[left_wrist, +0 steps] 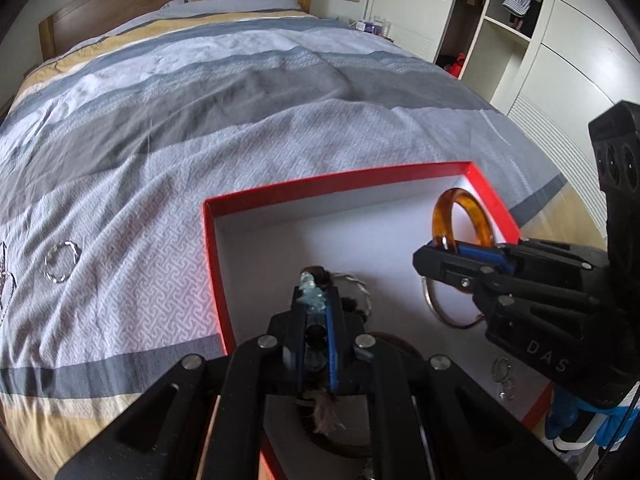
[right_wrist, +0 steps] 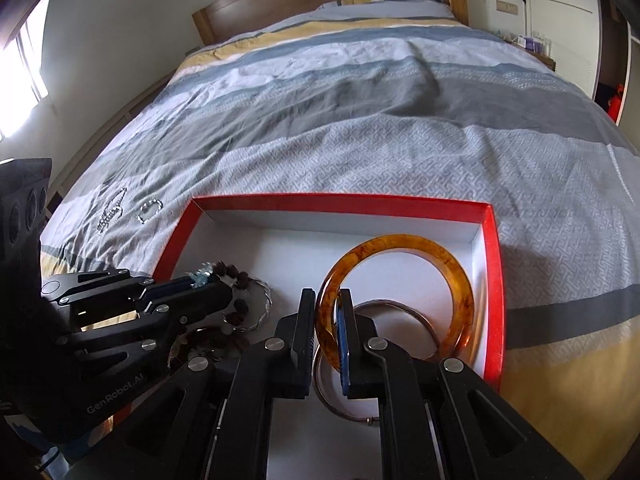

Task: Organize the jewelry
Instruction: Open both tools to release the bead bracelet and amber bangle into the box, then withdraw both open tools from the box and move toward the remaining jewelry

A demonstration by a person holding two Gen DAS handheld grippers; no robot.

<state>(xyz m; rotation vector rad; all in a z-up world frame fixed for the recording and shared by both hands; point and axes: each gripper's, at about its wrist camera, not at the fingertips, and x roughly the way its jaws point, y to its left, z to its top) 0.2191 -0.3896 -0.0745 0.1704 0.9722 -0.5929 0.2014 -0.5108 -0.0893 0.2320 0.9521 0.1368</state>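
Both tools are over the red box (right_wrist: pixel 496 280), which lies on the bed (right_wrist: pixel 360 120). The right hand-held gripper (right_wrist: pixel 327 312) pinches the rim of an amber bangle (right_wrist: pixel 460 276), whose loop reaches ahead of and to the right of its fingertips, above the white floor of the box. The left hand-held gripper (left_wrist: pixel 316 300) is pressed onto a pale blue beaded piece (left_wrist: pixel 312 286) with dark beads and a frayed tassel trailing back beneath it. The main risk, as I judge it, is at release: the smooth, hard bangle is held by a narrow bite on its edge, so it could twist in the pads or roll once let go, landing on the metal bangle (right_wrist: pixel 400 308) just under and ahead of the right tool, or against the box wall. The beaded piece could catch on the left tool's pads or tangle with the dark bead strand (right_wrist: pixel 236 304) and twisted silver bracelet (right_wrist: pixel 264 300) lying just beside its tips. The two tools also work close together, so a bump is possible. By count: one box, one amber bangle, one plain metal bangle visible, one twisted silver bracelet, and one or more dark bead strands that I cannot separate. Out on the bed, well ahead and to the left of the left tool, lie one sparkling ring-shaped bracelet (right_wrist: pixel 150 210) and one sparkling chain (right_wrist: pixel 114 210), not yet boxed.
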